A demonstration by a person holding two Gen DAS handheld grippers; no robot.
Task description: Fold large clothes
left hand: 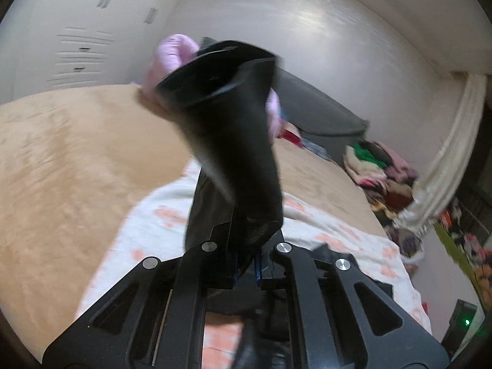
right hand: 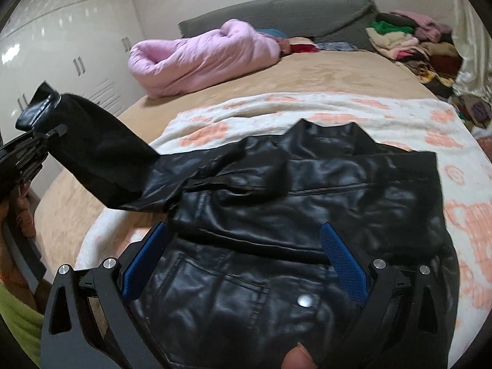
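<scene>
A black leather jacket (right hand: 307,203) lies spread on a white blanket with orange flowers (right hand: 446,141) on the bed. My left gripper (left hand: 246,264) is shut on the jacket's sleeve (left hand: 236,141) and holds it lifted off the bed. It shows at the left of the right wrist view (right hand: 40,141) with the sleeve (right hand: 98,153) stretched up to it. My right gripper (right hand: 243,261) is open, its blue pads (right hand: 344,264) spread wide just above the jacket's lower body, holding nothing.
The bed has a tan cover (right hand: 323,77). A rolled pink duvet (right hand: 203,61) lies at the far side by a grey headboard (right hand: 276,12). A heap of mixed clothes (right hand: 412,43) lies at the far right. White wardrobes (right hand: 61,46) stand at left.
</scene>
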